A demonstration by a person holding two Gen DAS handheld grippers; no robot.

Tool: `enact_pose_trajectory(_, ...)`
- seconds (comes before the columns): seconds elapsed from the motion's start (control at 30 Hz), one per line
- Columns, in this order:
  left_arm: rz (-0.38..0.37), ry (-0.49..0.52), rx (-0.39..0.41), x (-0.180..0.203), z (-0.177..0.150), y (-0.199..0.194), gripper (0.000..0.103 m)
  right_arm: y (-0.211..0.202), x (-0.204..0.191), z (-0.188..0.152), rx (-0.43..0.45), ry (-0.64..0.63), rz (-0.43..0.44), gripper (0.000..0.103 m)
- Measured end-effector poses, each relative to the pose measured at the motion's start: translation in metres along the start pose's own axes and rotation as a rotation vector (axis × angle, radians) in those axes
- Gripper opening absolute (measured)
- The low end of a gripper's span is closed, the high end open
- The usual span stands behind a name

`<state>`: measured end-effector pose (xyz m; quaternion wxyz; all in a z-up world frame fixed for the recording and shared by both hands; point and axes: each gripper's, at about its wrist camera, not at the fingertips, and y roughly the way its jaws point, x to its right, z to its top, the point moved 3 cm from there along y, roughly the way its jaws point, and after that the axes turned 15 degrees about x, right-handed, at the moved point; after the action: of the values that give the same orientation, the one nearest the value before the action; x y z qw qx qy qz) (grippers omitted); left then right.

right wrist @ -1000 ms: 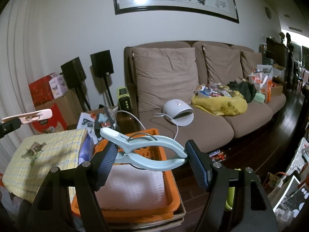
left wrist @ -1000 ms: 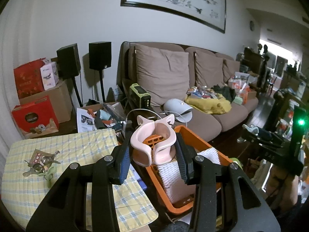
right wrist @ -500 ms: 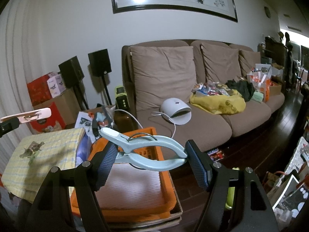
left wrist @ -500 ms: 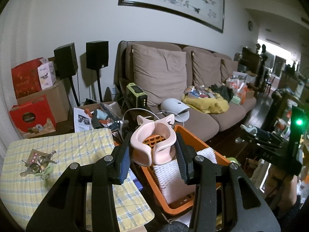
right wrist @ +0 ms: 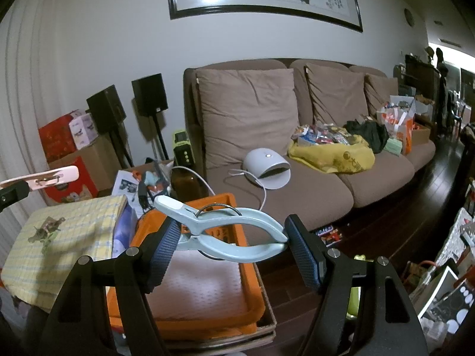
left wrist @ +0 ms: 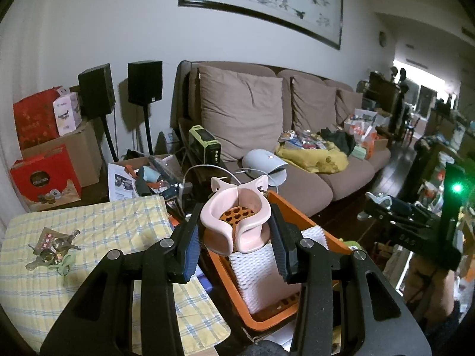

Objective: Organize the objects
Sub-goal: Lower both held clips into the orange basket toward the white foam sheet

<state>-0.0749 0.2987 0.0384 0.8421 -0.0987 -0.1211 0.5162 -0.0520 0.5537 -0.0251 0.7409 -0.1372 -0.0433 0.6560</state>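
Left gripper (left wrist: pixel 236 238) pinches a pink clip (left wrist: pixel 236 221) between both pads, above the orange basket (left wrist: pixel 297 216) lying toward 5 o'clock. Right gripper (right wrist: pixel 230 250) clamps a pale blue clip (right wrist: pixel 225 231) lengthwise, over the same basket. Yellow checked cloth (right wrist: pixel 74 234) lies at 9 o'clock, brown sofa (right wrist: pixel 297 148) at 12.

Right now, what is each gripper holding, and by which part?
Left gripper clamps the pink clip across its handle sides. Right gripper clamps the blue clip lengthwise, one pad near its jaw end, the other at its handle tips.
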Motion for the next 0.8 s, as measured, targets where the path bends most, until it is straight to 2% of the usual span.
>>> enact_pose_trajectory(0.8, -0.04, 0.016, -0.034, 0.025, -0.012, 0.016, 0.039, 0.007, -0.006, -0.006, -0.029, -0.02, 0.009, 0.074)
